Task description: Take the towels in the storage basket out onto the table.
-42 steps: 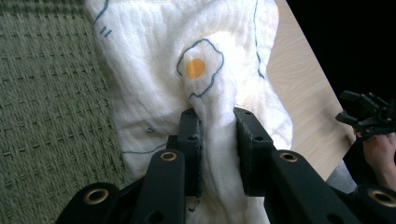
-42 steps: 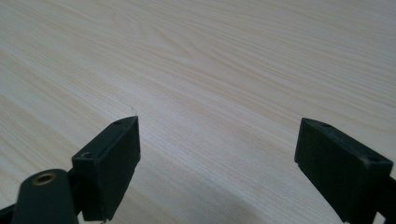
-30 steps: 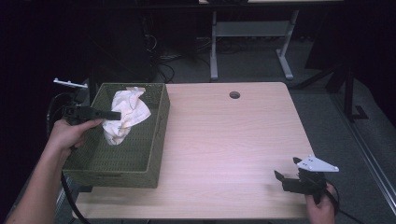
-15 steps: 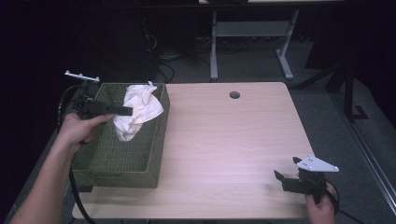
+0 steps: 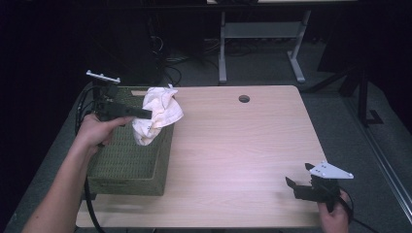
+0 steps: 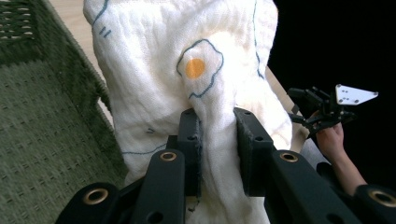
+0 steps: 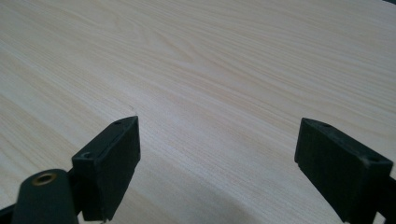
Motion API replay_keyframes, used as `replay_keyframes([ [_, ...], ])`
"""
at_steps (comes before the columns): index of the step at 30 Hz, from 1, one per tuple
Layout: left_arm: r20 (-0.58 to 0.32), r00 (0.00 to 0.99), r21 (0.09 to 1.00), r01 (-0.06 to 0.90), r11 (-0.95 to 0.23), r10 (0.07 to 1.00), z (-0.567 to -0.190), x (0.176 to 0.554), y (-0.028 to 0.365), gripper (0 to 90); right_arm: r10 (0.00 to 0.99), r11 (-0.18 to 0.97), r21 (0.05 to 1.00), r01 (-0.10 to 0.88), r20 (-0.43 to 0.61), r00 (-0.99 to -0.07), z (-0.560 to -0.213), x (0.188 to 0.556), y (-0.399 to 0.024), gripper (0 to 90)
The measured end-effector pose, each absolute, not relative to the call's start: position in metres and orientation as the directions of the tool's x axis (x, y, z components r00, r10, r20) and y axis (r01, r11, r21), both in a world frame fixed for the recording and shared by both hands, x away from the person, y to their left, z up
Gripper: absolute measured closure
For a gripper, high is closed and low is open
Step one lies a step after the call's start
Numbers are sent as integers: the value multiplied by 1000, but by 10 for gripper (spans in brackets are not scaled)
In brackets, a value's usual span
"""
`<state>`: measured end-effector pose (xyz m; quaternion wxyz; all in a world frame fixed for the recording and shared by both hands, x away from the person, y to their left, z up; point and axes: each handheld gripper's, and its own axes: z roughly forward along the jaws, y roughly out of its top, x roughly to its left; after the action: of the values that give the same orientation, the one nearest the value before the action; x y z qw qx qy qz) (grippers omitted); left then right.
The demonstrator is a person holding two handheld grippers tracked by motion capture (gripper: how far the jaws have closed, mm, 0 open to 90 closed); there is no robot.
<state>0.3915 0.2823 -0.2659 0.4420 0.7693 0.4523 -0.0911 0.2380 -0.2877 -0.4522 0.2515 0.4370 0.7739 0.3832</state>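
Right hand-held gripper (image 5: 311, 187): low right of the high view, at the near edge of the bench (image 5: 243, 160); its jaws stand wide apart with nothing between them, just bare wood below in the right gripper view. It has not moved from that spot.

Left hand-held gripper (image 6: 217, 140): clamped tight on a fold of the cloth (image 6: 187, 70); both pads pinch bunched fabric. In the high view it sits at upper left, over the far rim of the basket (image 5: 126, 165).

Change: a second ago the cloth lay down inside the basket; now it hangs clear of the weave, carried up and toward the far right corner, partly past the basket's rim and over the bench.

Meaning: the cloth looks nearly out of the basket; the next likely step is setting it on the open wood.

Cloth (image 5: 156, 114): white, soft, crinkled gauze weave, printed with a fried-egg outline and orange yolk; it droops in loose folds below the grip.

Basket: olive green, rectangular, tightly woven, stiff walls.

Bench: pale wood grain, smooth, with a round cable hole (image 5: 244, 98) at the far edge.
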Motion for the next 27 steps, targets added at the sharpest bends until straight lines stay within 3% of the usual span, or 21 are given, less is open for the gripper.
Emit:
replay_keyframes([
  [27, -532, 601, 563, 777, -281, 596, -285, 410, 177, 734, 869, 321, 816, 481, -52, -493, -450, 238, -290, 139],
])
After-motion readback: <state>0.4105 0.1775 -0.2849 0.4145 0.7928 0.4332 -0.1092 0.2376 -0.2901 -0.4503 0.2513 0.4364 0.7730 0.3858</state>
